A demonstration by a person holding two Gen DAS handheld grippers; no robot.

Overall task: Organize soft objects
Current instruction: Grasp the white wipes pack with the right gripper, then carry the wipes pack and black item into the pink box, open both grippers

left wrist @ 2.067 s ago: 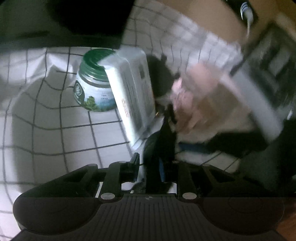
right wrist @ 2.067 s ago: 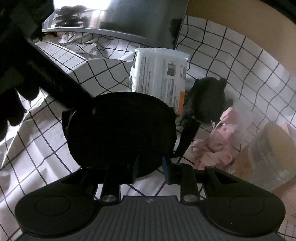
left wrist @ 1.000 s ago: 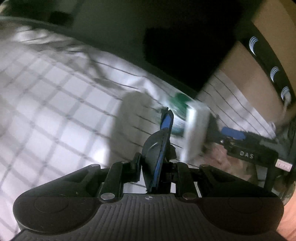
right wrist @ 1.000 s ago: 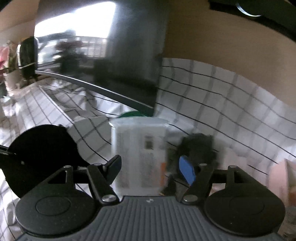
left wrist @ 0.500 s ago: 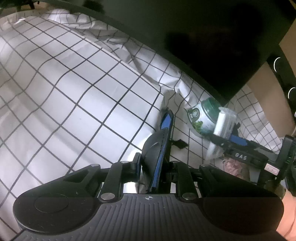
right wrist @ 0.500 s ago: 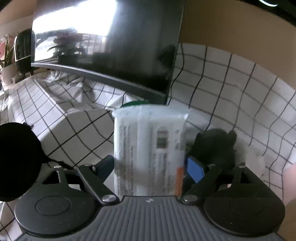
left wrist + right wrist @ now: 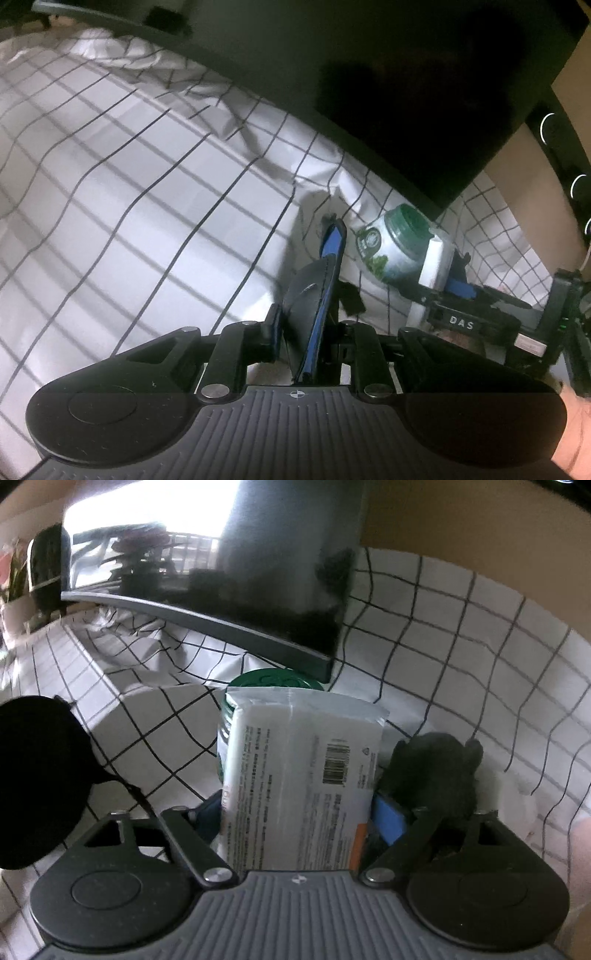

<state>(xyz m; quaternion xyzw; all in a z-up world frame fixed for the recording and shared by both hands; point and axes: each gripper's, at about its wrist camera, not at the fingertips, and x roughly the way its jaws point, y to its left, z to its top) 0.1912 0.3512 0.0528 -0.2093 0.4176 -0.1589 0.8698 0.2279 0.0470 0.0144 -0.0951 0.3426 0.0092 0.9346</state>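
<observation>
left wrist view: left gripper (image 7: 306, 291) was pinched tight on a flat black pouch with blue edging (image 7: 314, 306), held edge-up between the fingers, its rim sticking out past the tips. a small black tab (image 7: 351, 297) hung off the pouch's right side. below lay a white cloth with a black grid (image 7: 129, 221), wrinkled toward the back. a dark monitor (image 7: 406, 92) filled the top. right of the pouch stood a white jar with a green lid (image 7: 391, 247), and touching its right side a white wipes pack (image 7: 436, 258) seen edge-on. the right gripper (image 7: 443, 284) came in from the right edge, one blue pad against the pack. part of a hand (image 7: 576, 432) showed at the lower right corner.

right wrist view: right gripper (image 7: 299, 812) had the wipes pack (image 7: 303, 790) upright between its fingers, barcode side facing the camera; jaws had just been closing in a bit, blue pads flush against both sides of the pack. the green-lidded jar (image 7: 258, 686) stood right behind the pack, mostly hidden. a black plush toy (image 7: 436, 771) sat just right of the pack, touching it. the round black pouch (image 7: 37, 779) hung at the left edge. grid cloth (image 7: 443, 646) ran up the back under the monitor (image 7: 240, 572). something pale and blurred at far right, couldn't tell what.
</observation>
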